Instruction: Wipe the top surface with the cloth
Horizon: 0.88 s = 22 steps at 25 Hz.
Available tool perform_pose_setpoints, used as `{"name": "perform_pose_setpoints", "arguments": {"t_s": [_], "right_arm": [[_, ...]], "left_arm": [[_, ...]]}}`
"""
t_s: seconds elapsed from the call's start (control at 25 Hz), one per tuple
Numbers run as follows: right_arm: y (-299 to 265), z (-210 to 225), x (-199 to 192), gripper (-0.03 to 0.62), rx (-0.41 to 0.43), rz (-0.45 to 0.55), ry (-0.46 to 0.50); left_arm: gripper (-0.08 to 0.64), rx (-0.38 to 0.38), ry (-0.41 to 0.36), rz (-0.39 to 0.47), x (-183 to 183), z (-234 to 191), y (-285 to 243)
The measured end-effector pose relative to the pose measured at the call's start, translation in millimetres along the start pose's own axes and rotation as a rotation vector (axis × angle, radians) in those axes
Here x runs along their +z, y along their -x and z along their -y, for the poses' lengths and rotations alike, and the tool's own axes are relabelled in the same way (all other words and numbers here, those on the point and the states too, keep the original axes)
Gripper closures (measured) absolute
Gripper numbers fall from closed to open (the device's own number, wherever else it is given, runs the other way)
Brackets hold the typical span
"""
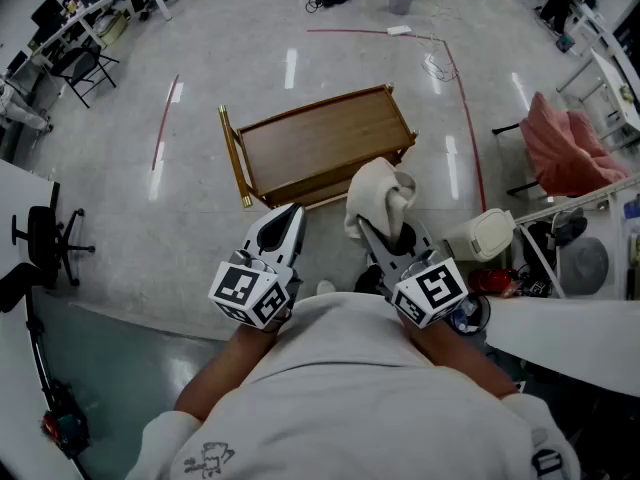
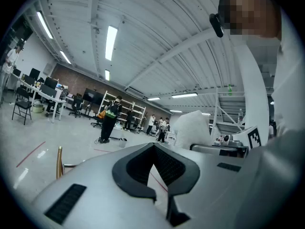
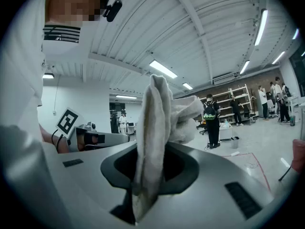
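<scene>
A low wooden cart [image 1: 325, 143] with a rimmed top and a brass-coloured handle [image 1: 235, 163] stands on the glossy grey floor [image 1: 130, 238], just beyond the fingertips [image 1: 293, 214] of both grippers, between two red tape lines [image 1: 165, 123].

I'm watching a person who is wearing a pale, off-white long-sleeved top [image 1: 350, 388], which is showing a small dark line drawing [image 1: 208, 460] printed on the fabric. The left gripper [image 1: 290, 213] and the right gripper [image 1: 383, 233] are coming through as 2 smooth light grey shells, each lined with black ribbed pads inside the jaws and showing dark slotted panels on the outer faces. Each is carrying 1 white cube with black square markers, the left cube [image 1: 252, 292] and the right cube [image 1: 430, 291].
</scene>
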State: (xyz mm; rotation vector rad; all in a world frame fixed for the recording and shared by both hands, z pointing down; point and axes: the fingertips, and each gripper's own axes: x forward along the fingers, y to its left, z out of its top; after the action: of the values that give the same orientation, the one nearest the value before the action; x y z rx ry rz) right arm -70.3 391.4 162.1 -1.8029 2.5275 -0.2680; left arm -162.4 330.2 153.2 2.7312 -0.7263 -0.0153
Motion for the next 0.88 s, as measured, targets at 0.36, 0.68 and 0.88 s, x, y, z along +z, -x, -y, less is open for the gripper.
{"name": "perform_pose_setpoints", "arguments": {"t_s": [0.36, 0.68, 0.88], "right_arm": [[-10.7, 1.6, 0.6, 0.508, 0.007, -0.013, 0.016], [-19.2, 26.8, -0.8, 0.508, 0.021, -0.019, -0.02], [-30.0, 55.5, 5.1, 0.508, 0.021, -0.039, -0.035]], "left_arm": [[0.554, 0.01, 0.009, -0.002, -1.1, -10.0, -1.4], [0.554, 0.034, 0.022, -0.003, -5.0, -15.3, -20.9], [0.554, 0.02, 0.026, -0.016, 0.7, -17.5, -54.3]]}}
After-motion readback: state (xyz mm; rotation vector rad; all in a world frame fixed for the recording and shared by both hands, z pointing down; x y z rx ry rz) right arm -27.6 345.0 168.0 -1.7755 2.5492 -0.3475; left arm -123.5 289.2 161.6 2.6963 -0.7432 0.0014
